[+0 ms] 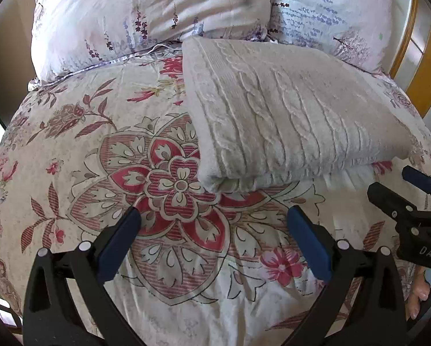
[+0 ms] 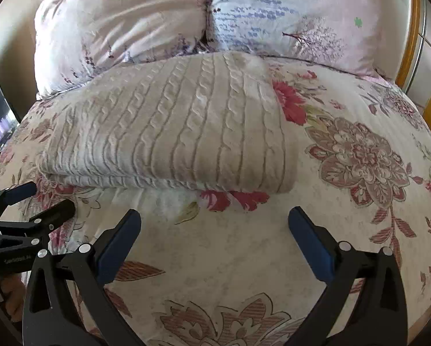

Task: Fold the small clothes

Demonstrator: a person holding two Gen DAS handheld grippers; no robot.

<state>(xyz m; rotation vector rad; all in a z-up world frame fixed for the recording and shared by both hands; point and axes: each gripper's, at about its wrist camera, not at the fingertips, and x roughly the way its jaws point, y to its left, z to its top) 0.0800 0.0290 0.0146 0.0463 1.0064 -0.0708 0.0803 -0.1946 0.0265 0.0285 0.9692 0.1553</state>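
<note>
- Floral bedspread (image 1: 80,144) in cream and red covers the whole bed.
- Two pale printed pillows (image 1: 146,17) sit at its head.
- Cream cable-knit sweater (image 2: 169,127) lies folded on the bedspread — its far edge just beside the pillows.
- Left gripper (image 1: 214,225) hovers near the sweater's folded edge, jaws wide, nothing held.
- Right gripper (image 2: 214,225) likewise — spread wide, holding nothing.

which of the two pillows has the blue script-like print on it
The right-hand pillow, beside the wooden bed frame. Blue and purple rows like handwriting cross its upper part. The left-hand pillow shows only faint purple flower sprigs on pale pink.
</note>
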